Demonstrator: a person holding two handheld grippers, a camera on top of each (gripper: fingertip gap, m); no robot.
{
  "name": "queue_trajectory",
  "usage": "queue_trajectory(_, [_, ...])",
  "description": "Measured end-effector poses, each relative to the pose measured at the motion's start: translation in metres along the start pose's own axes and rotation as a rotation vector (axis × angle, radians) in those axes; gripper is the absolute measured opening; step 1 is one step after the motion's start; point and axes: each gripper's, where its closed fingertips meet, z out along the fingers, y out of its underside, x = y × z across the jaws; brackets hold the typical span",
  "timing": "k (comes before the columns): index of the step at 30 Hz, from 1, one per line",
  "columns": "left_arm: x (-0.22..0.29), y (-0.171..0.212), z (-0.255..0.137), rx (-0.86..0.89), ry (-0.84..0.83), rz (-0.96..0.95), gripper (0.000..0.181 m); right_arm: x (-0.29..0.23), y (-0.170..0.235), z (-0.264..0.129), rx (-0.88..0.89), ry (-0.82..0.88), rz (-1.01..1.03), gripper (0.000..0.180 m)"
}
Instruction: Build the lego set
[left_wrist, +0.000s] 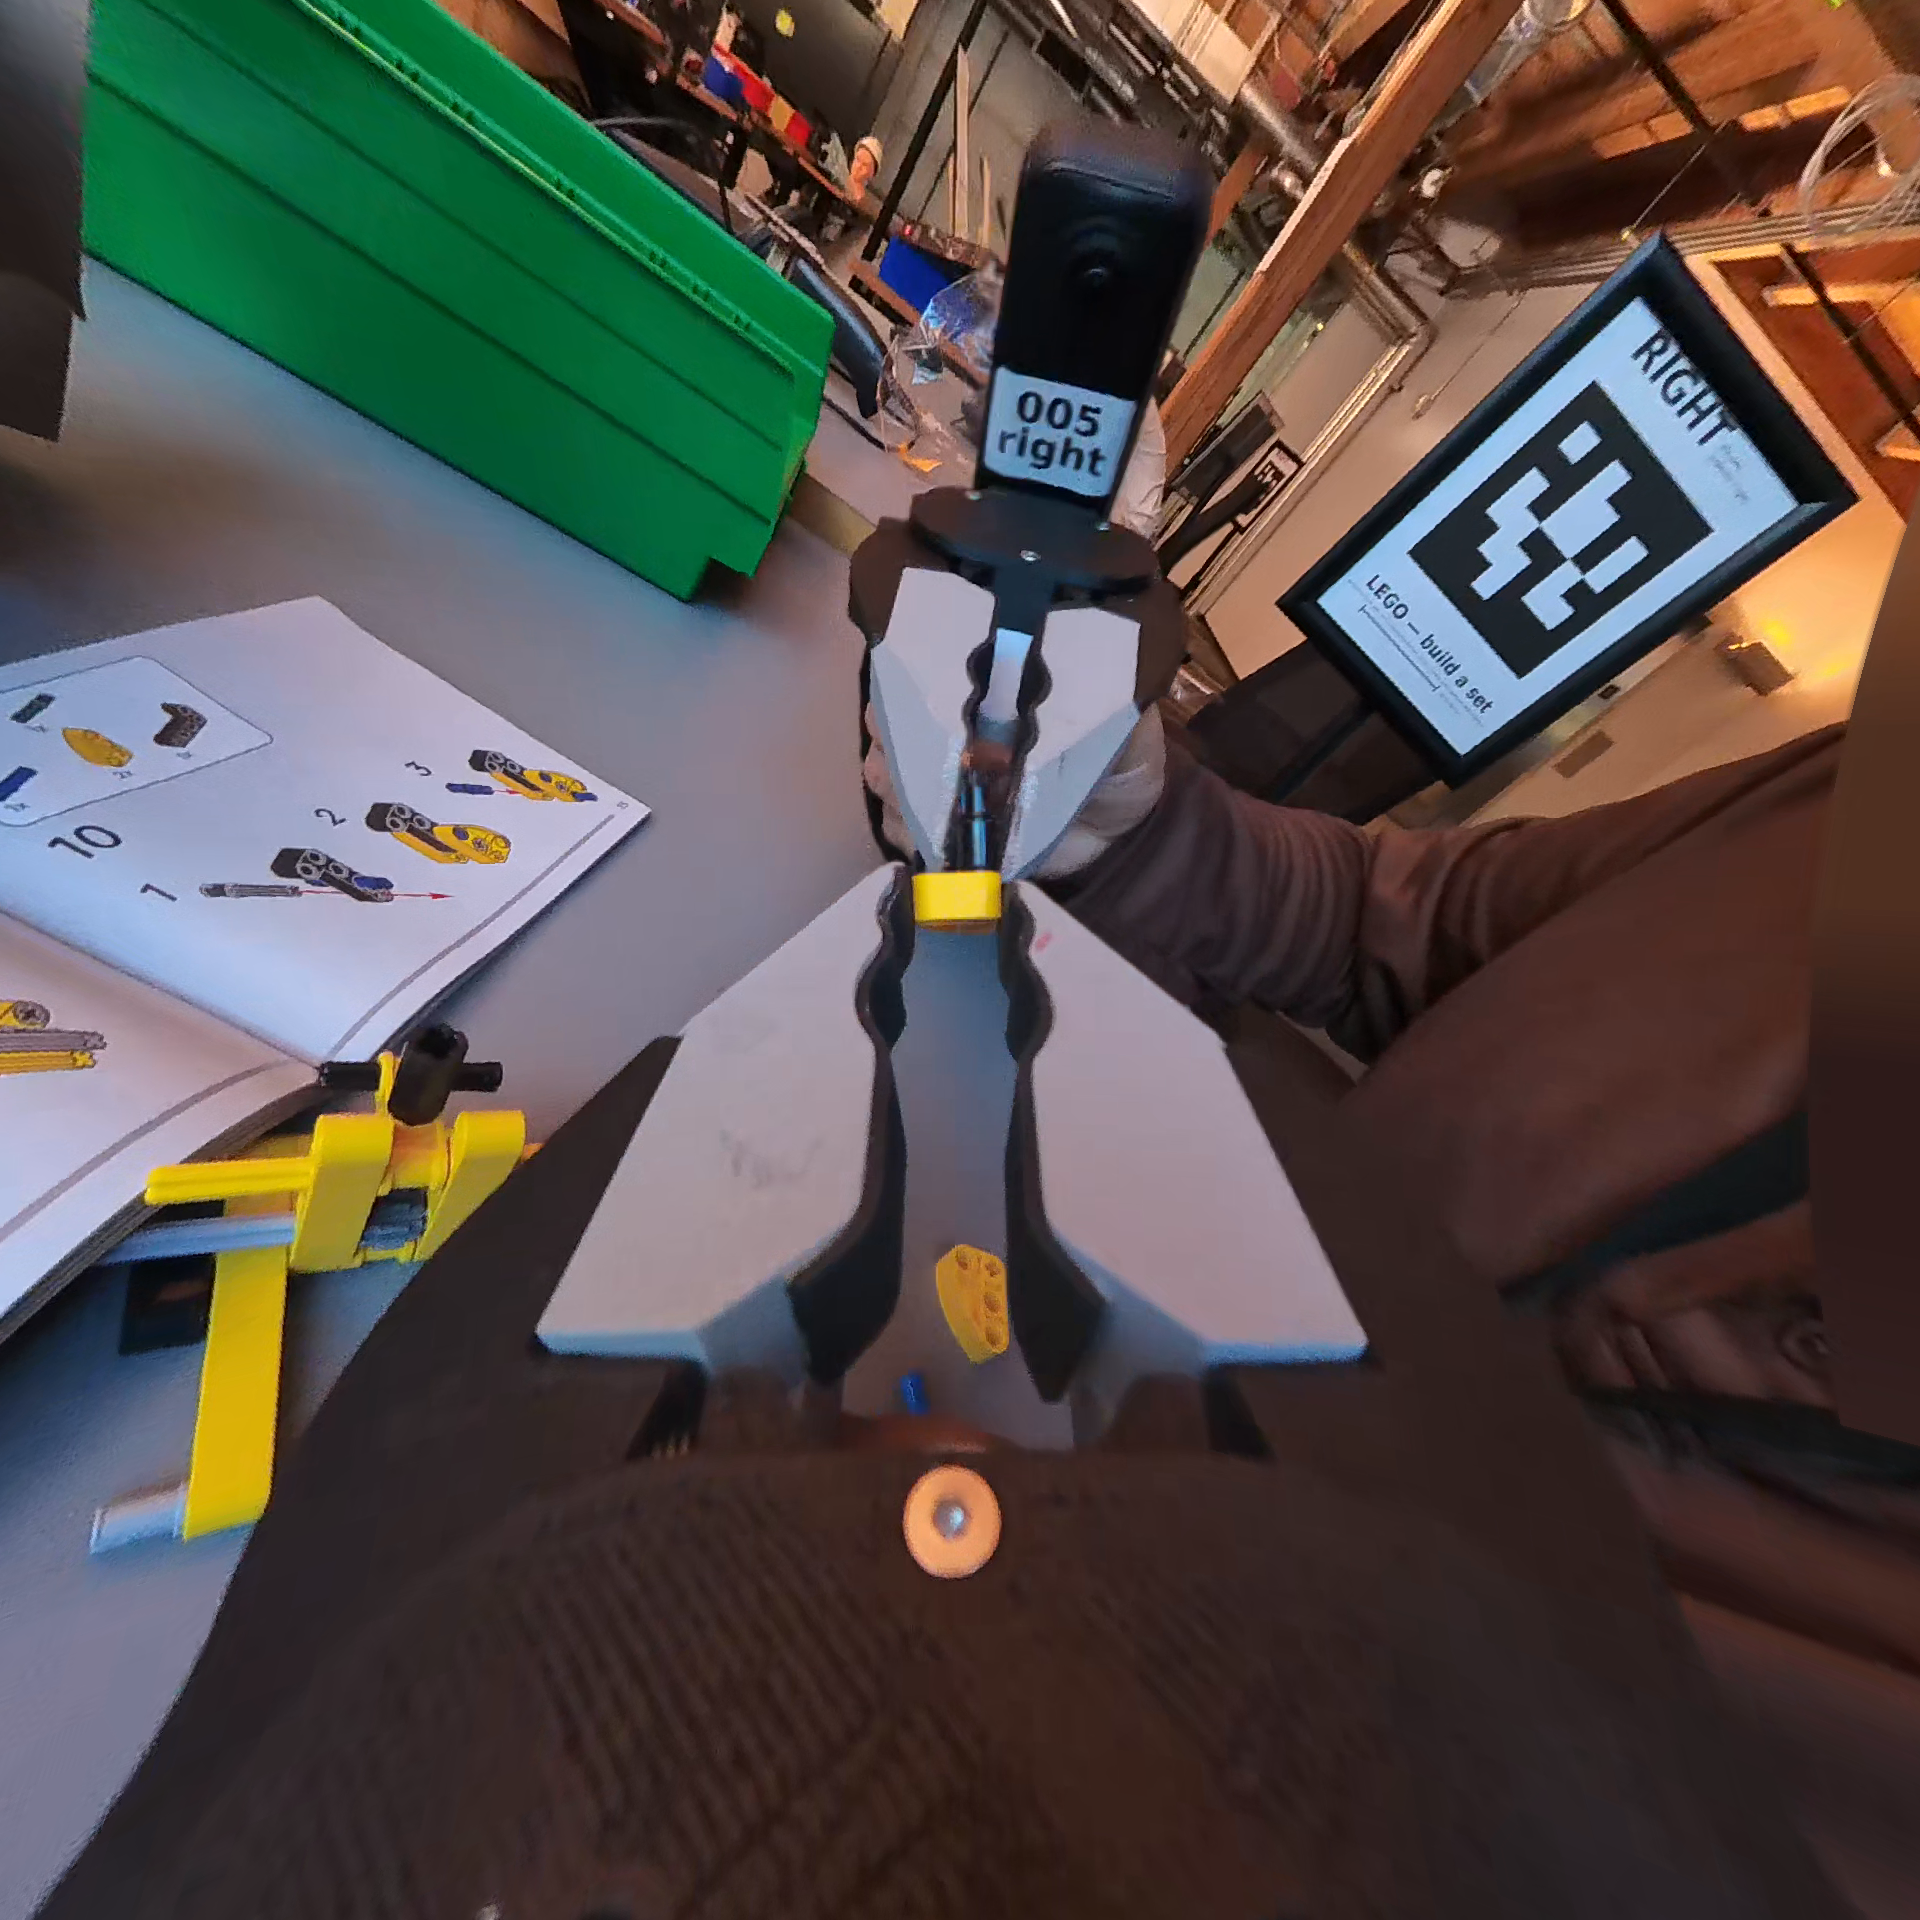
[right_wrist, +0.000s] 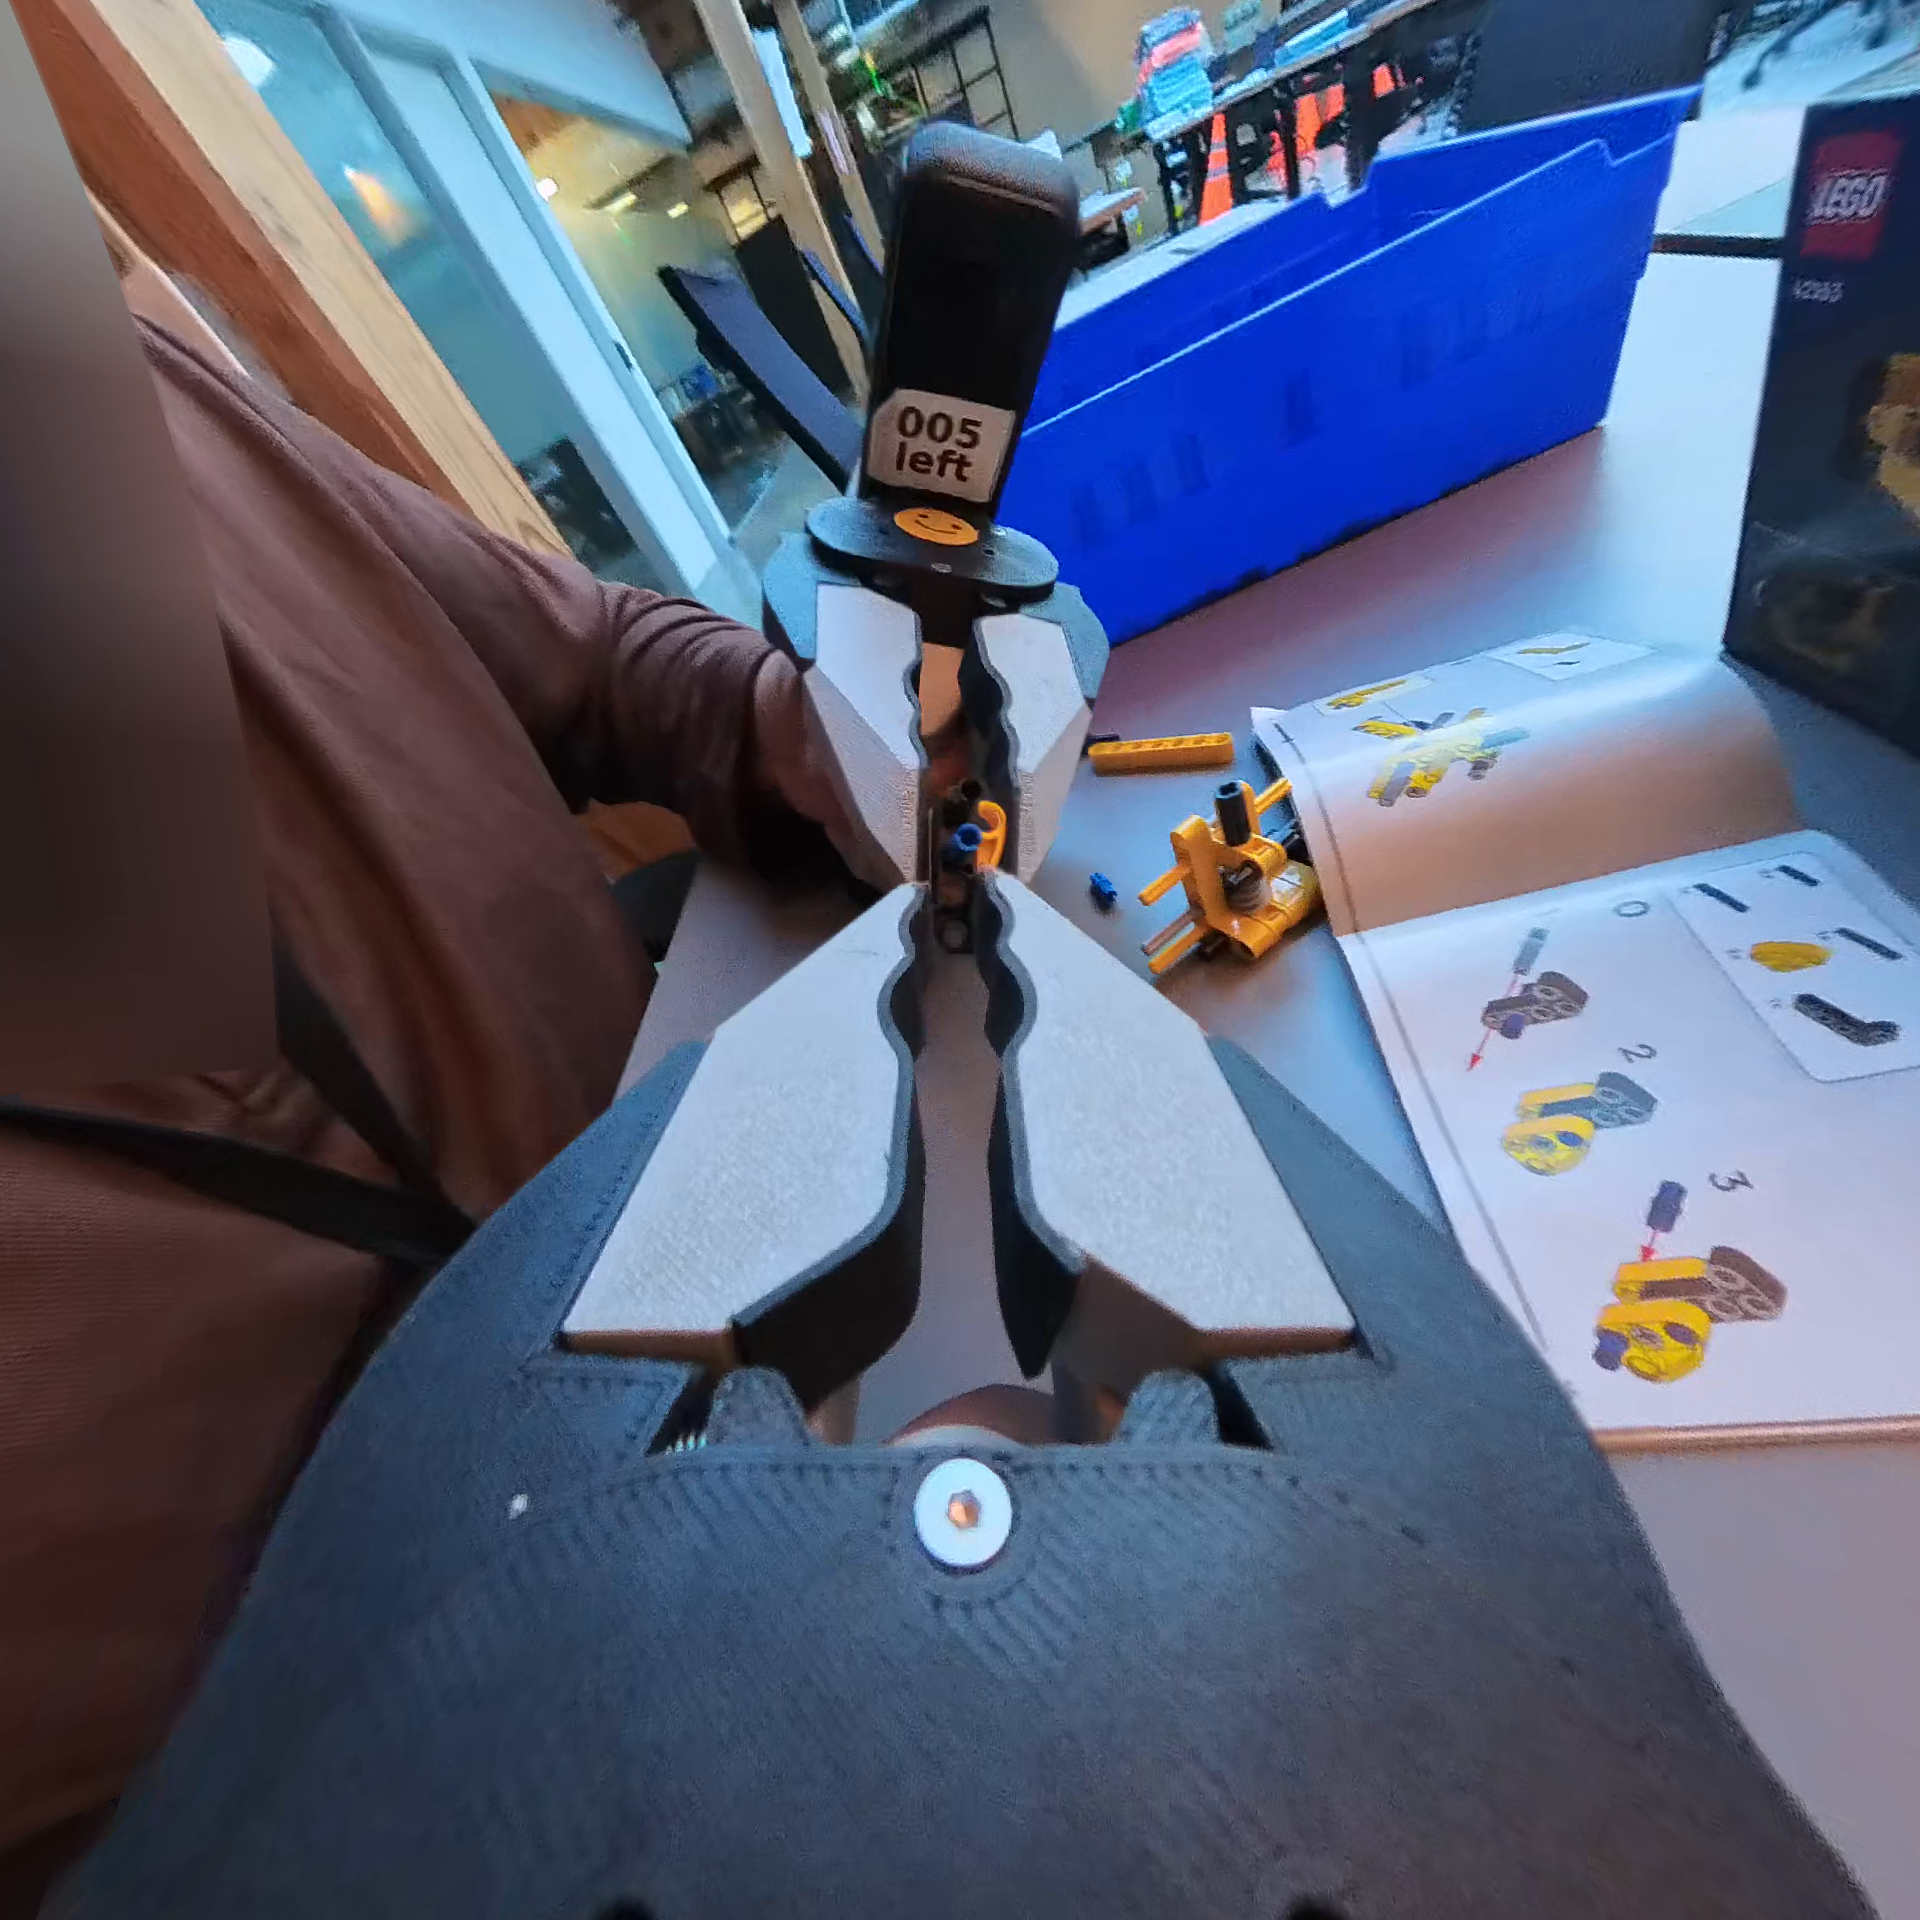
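Observation:
In the left wrist view, my left gripper (left_wrist: 956, 883) is shut on a small yellow piece (left_wrist: 956, 899). My right gripper (left_wrist: 961, 847) faces it tip to tip, shut on a black piece (left_wrist: 974, 800). The two pieces meet in the air above the table. In the right wrist view, my right gripper (right_wrist: 951, 896) pinches the black piece (right_wrist: 951, 928). The left gripper (right_wrist: 964, 871) opposite holds the yellow piece (right_wrist: 994, 831), which carries a blue pin (right_wrist: 966, 836). A yellow and grey sub-assembly (left_wrist: 343, 1184) lies by the open instruction booklet (left_wrist: 312, 810).
A loose yellow piece (left_wrist: 974, 1304) and a blue pin (left_wrist: 912, 1392) lie under my left gripper. A yellow beam (right_wrist: 1158, 753) and another blue pin (right_wrist: 1101, 886) lie on the table. A green bin (left_wrist: 447, 260), a blue bin (right_wrist: 1351, 364), the set's box (right_wrist: 1839, 416) and a framed sign (left_wrist: 1558, 520) stand around. The tips of both grippers are at nearly the same place.

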Motion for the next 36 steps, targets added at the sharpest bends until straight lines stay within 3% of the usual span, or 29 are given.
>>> queue_trajectory(8, [-0.001,-0.002,0.001,-0.003,-0.037,0.05,0.014,0.001,-0.005,-0.003,0.083,-0.069,0.136,0.002])
queue_trajectory(17, [-0.01,-0.003,0.0,-0.059,-0.223,0.324,0.014,0.008,-0.007,-0.003,0.108,-0.03,0.146,0.002])
queue_trajectory(22, [-0.001,-0.004,0.001,0.031,-0.014,-0.029,0.013,0.002,-0.006,-0.004,0.009,0.095,-0.191,0.005])
queue_trajectory(24, [0.003,-0.004,0.002,0.044,0.011,-0.056,0.013,0.006,-0.003,-0.006,-0.022,0.118,-0.198,0.024])
queue_trajectory(26, [0.005,-0.006,0.003,0.056,0.021,-0.078,0.013,0.006,0.0,-0.006,-0.049,0.142,-0.248,0.031])
queue_trajectory(29, [0.001,-0.002,0.003,0.049,0.004,-0.097,0.013,0.002,0.002,-0.005,-0.105,0.214,-0.436,0.012])
queue_trajectory(36, [-0.014,0.002,0.003,0.035,-0.061,-0.136,0.014,0.021,0.008,-0.004,-0.251,0.499,-0.715,0.009])
